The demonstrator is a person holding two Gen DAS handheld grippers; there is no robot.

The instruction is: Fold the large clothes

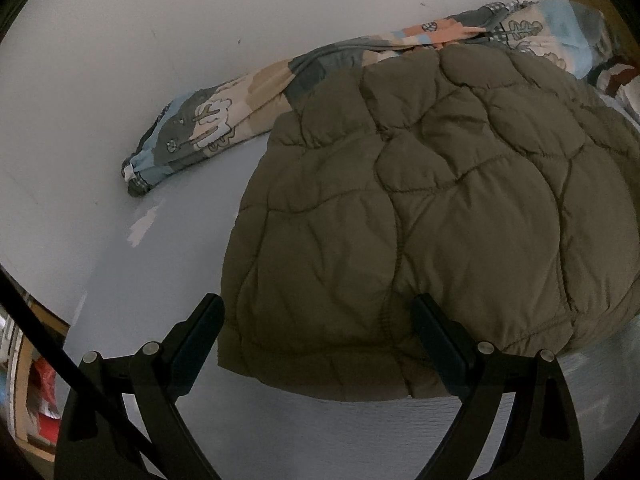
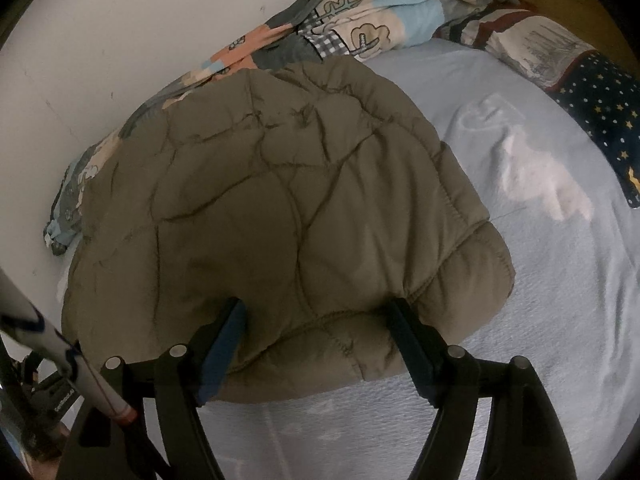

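Note:
An olive quilted puffer jacket lies folded in a compact bundle on a light blue bed sheet. It also shows in the right wrist view. My left gripper is open, its fingers spread over the jacket's near left edge, empty. My right gripper is open, its fingers spread over the jacket's near right edge, empty.
A patterned patchwork blanket lies bunched along the white wall behind the jacket; it also shows in the right wrist view. A dark starred pillow lies at the right. Bare sheet spreads right of the jacket. The bed's left edge drops off.

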